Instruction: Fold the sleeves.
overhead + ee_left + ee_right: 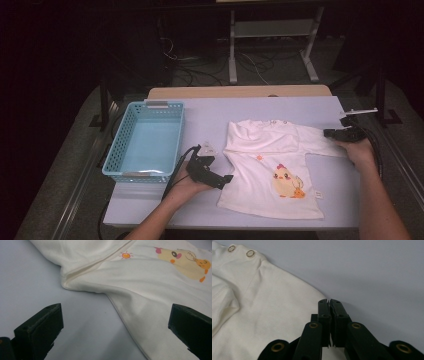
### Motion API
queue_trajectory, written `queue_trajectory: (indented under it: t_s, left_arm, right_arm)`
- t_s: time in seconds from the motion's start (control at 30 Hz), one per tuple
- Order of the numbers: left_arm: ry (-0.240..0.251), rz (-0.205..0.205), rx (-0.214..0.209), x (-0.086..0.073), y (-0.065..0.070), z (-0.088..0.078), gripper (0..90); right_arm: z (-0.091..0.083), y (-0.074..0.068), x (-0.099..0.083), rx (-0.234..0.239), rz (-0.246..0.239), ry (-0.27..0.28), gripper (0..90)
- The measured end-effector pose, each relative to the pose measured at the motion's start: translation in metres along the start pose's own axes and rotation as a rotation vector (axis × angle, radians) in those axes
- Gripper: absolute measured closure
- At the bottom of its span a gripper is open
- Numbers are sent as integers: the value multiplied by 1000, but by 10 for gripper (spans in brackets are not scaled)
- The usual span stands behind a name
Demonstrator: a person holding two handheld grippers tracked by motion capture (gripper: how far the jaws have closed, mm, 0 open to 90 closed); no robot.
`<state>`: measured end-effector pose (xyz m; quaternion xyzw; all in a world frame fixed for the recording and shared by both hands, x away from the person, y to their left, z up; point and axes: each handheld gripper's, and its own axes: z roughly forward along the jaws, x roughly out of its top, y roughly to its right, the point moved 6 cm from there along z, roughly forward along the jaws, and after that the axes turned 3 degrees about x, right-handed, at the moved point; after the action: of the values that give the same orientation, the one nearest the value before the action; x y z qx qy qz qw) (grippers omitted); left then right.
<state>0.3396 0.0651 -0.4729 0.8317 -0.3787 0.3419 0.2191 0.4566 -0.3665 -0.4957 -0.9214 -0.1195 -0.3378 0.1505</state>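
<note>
White baby shirt [272, 167] lay flat on the lavender worktop [210, 120], chick print facing up. Right gripper [330, 133] sat at the end of the shirt's long sleeve, on the far right of the worktop. Its fingers [323, 312] were closed tight, pads together w/ no gap; sleeve cloth ran up to them on their left side and they looked pinched on its edge, tho the cloth between the pads couldn't be made out. Snap buttons [250, 253] at the shoulder sat further off, to the left of those fingers.

Left gripper [227, 179] rested by the shirt's left side seam, near the hem. Its fingers [40, 327] stood wide open, nothing gripped; shirt edge and armpit fold lay between and ahead of them, bare worktop under the left one.

Blue basket [127, 170] stood well apart, beyond the left gripper's back end.
</note>
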Motion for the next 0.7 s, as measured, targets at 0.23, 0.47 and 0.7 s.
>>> queue_trajectory:
  t_s: [0.23, 0.47, 0.7]
  left_arm:
    - [7, 2, -3, 1, 0, -1, 0]
    - [7, 6, -7, 1, 0, -1, 0]
    - [9, 10, -10, 2, 1, -1, 0]
  right_arm:
    - [-4, -2, 2, 3, 4, 11, 857]
    - [-13, -5, 8, 23, 4, 46, 857]
    - [-20, -9, 12, 58, 5, 75, 858]
